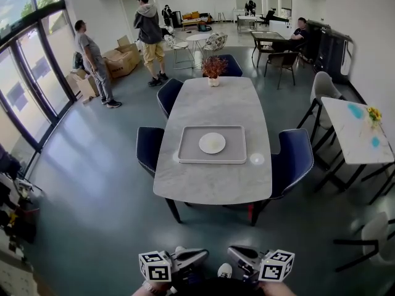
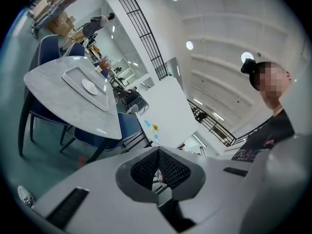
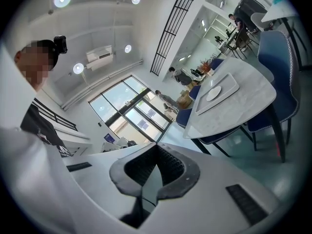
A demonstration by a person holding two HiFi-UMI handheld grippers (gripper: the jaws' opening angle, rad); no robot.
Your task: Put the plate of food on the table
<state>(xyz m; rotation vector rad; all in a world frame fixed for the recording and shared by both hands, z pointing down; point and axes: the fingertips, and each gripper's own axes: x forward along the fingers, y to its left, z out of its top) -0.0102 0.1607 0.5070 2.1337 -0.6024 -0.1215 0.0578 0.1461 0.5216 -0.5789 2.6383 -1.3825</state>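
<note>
A white plate (image 1: 212, 143) lies in a grey tray (image 1: 188, 154) on the near half of a long marble table (image 1: 213, 97). Both grippers are held low and close to the body, well short of the table's near edge. My left gripper (image 1: 199, 254) and right gripper (image 1: 236, 252) point towards each other. In the left gripper view, the left gripper (image 2: 158, 152) is shut with nothing between its pads, and the plate (image 2: 89, 87) and tray (image 2: 73, 82) show far off. In the right gripper view, the right gripper (image 3: 156, 149) is likewise shut and empty, with the plate (image 3: 213, 93) distant.
A vase of flowers (image 1: 214, 68) stands at the table's far end, and a small white disc (image 1: 257, 159) lies right of the tray. Blue chairs (image 1: 295, 159) flank the table. A second white table (image 1: 355, 131) stands at the right. Two people (image 1: 92, 60) stand by cardboard boxes (image 1: 122, 59) at the back left.
</note>
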